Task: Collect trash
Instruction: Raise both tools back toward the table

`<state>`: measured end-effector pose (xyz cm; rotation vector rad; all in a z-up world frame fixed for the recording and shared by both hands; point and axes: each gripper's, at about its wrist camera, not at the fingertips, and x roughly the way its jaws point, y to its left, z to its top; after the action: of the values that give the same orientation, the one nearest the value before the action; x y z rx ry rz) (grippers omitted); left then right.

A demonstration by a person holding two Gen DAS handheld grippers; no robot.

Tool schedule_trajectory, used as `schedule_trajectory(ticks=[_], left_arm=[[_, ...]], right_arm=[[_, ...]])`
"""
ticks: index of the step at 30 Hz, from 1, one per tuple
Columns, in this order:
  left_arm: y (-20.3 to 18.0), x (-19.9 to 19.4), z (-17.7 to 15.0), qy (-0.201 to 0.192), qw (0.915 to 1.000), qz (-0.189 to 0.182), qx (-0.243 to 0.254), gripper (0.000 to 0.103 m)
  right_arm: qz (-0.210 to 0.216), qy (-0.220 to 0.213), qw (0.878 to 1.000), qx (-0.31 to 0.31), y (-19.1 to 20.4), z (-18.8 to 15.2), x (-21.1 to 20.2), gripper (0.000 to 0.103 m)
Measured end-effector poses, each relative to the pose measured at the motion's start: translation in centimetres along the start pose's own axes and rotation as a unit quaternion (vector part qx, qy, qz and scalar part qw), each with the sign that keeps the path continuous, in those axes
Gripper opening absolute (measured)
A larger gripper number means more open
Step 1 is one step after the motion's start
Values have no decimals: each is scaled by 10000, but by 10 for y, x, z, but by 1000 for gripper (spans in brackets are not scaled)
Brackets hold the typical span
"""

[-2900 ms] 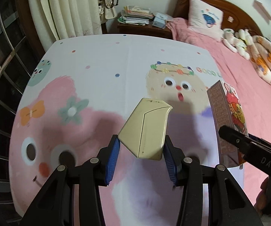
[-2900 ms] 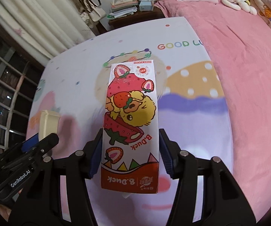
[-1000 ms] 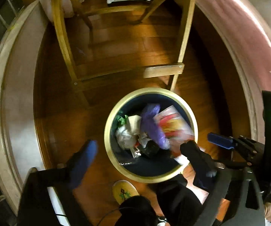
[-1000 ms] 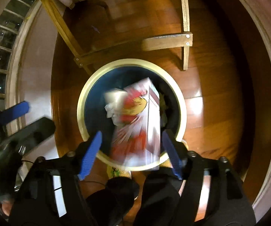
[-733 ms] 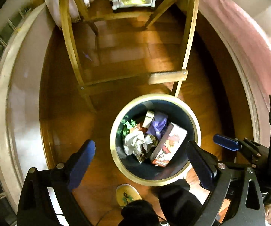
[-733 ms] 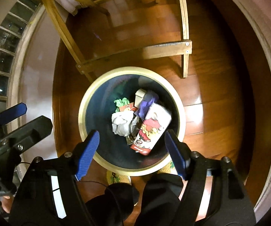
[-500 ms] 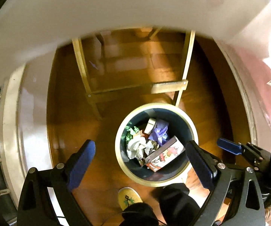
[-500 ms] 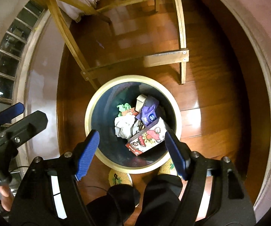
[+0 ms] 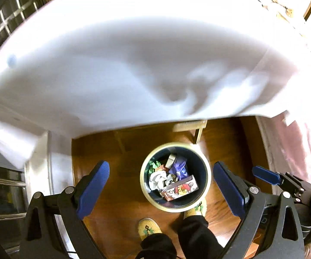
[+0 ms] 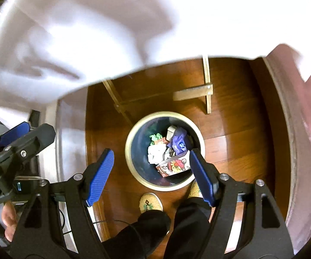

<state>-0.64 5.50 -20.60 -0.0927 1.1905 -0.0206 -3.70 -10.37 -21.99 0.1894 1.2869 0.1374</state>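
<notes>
- Both claws are spread wide and empty now: the left gripper (image 9: 161, 185) and right gripper (image 10: 151, 174) have lifted clear above the bin (image 10: 131, 138).
- The cartoon carton (image 10: 173, 165) and beige box (image 10: 171, 131), clamped moments ago, lie inside the bin among crumpled trash.
- The white tablecloth (image 9: 134, 64) hangs on the far side; more rubbish probably awaits up there.

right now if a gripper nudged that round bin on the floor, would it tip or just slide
The bin looks wide and stands flat on polished wood floor, so it would probably slide rather than tip. Its load seems light: a cartoon carton and crumpled paper, so little should resist a push.
</notes>
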Motion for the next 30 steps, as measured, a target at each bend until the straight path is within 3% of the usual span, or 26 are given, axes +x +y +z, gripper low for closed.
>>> schedule_trajectory(ticks=[17,30], left_arm=[[0,-189,72,-794,9967,93,-154,98],[-6,-275,101,-1127,9929,267,-276,98]], right_arm=[[76,-790,9960,-405,59,66,-186,70],[-71,-1372,9882,-674,92,98,-295,70]])
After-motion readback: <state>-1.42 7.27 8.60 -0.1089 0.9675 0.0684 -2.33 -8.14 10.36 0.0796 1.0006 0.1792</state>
